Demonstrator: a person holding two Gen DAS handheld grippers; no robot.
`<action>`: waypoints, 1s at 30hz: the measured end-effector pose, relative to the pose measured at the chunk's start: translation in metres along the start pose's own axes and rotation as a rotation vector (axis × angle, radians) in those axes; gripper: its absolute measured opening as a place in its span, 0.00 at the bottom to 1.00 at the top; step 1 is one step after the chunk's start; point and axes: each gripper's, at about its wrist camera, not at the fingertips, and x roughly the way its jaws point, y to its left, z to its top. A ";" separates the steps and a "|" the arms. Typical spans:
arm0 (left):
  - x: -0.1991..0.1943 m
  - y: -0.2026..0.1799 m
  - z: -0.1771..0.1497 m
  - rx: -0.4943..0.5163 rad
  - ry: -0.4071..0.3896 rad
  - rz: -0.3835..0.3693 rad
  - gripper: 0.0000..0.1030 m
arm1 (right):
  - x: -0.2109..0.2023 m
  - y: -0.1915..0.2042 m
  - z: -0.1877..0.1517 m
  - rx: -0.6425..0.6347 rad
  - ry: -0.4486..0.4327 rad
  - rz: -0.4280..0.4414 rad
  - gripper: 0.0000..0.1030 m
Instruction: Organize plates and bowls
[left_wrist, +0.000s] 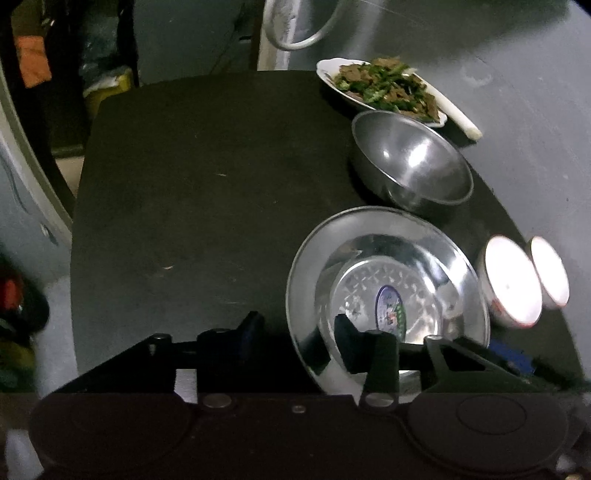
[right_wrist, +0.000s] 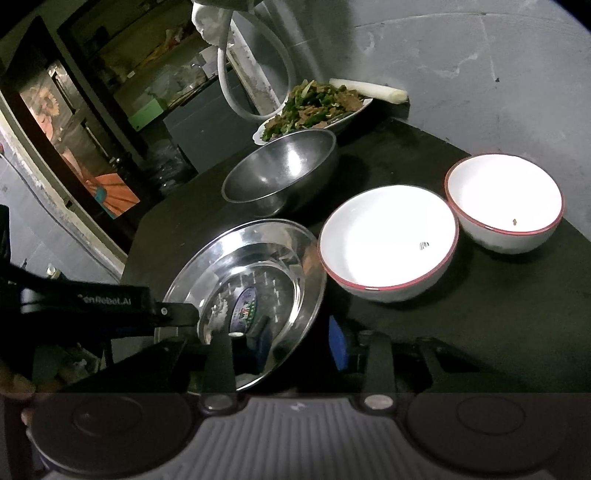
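Note:
A shiny steel plate (left_wrist: 388, 280) with a sticker in its well lies near the front of the black table (left_wrist: 192, 184). My left gripper (left_wrist: 299, 338) straddles the plate's left rim, one finger outside, one over the well, with a gap at the pads, so it is open. My right gripper (right_wrist: 299, 343) straddles the same plate (right_wrist: 243, 280) at its right rim, also open. In the right wrist view a finger (right_wrist: 177, 314) of the left gripper reaches the plate's left edge. Behind stands an empty steel bowl (right_wrist: 284, 170). Two white red-rimmed bowls (right_wrist: 388, 236) (right_wrist: 506, 195) stand to the right.
A white dish of greens and meat (left_wrist: 380, 88) sits at the table's back edge, with a pale stalk (right_wrist: 369, 90) beside it against the grey wall. A white hose (right_wrist: 255, 74) hangs behind. The table's left half (left_wrist: 166, 221) is bare; floor clutter lies beyond its left edge.

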 end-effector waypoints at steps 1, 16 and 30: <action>-0.001 0.000 -0.001 0.006 -0.002 0.003 0.39 | 0.000 0.000 0.000 -0.002 -0.001 -0.001 0.37; -0.022 0.012 -0.008 -0.098 -0.053 -0.010 0.22 | 0.002 0.016 0.000 -0.049 -0.013 0.023 0.22; -0.071 0.014 -0.023 -0.101 -0.151 -0.029 0.22 | -0.027 0.037 0.003 -0.130 -0.082 0.071 0.22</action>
